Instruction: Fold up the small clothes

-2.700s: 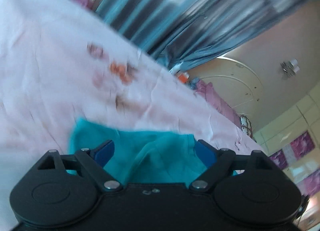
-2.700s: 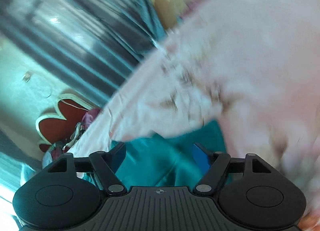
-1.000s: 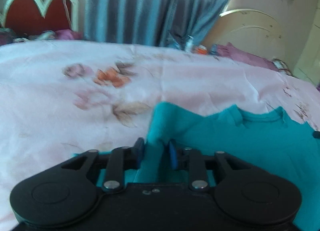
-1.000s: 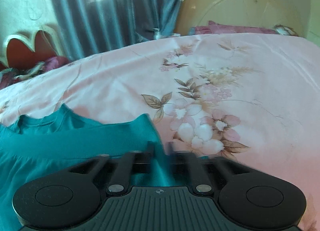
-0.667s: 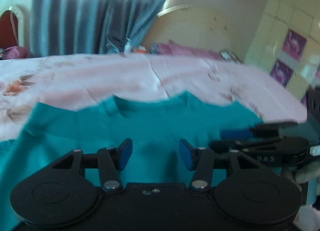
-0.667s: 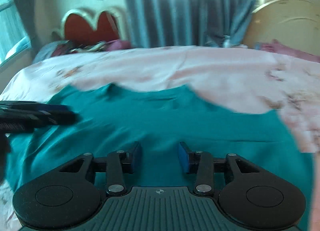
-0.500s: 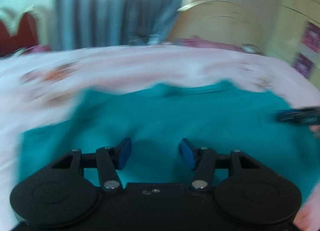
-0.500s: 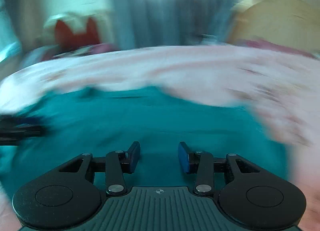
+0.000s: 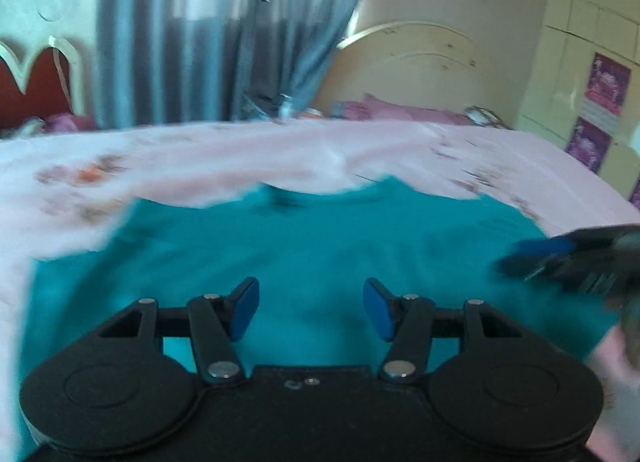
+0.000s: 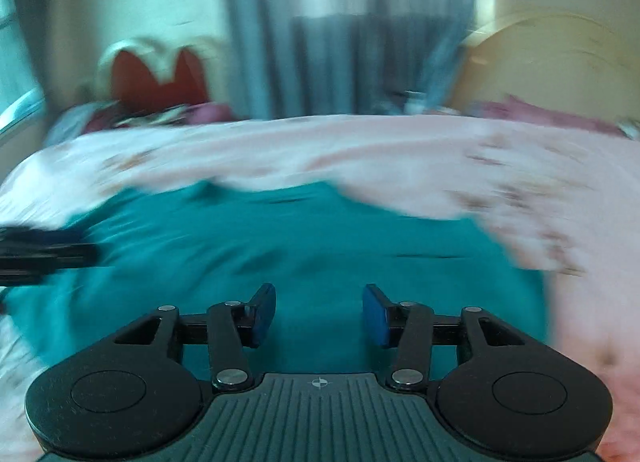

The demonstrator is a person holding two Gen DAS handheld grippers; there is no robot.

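A small teal shirt [image 9: 320, 246] lies spread flat on the pink floral bedsheet [image 9: 200, 158], neckline at the far side. My left gripper [image 9: 311, 308] is open and empty, just above the shirt's near part. My right gripper [image 10: 319, 315] is open and empty over the same shirt [image 10: 304, 246]. The right gripper also shows at the right edge of the left wrist view [image 9: 576, 258], and the left gripper at the left edge of the right wrist view [image 10: 44, 254]. Both views are motion-blurred.
The pink bedsheet [image 10: 400, 150] stretches beyond the shirt on all sides. A red headboard [image 10: 156, 78] with pillows stands at the far left, grey-blue curtains [image 9: 224, 34] behind, a cream headboard [image 9: 416, 62] with purple bedding at the far right.
One second ago both grippers were shut on the shirt's shoulders. They have let go and opened, and now hover over the shirt lying flat.
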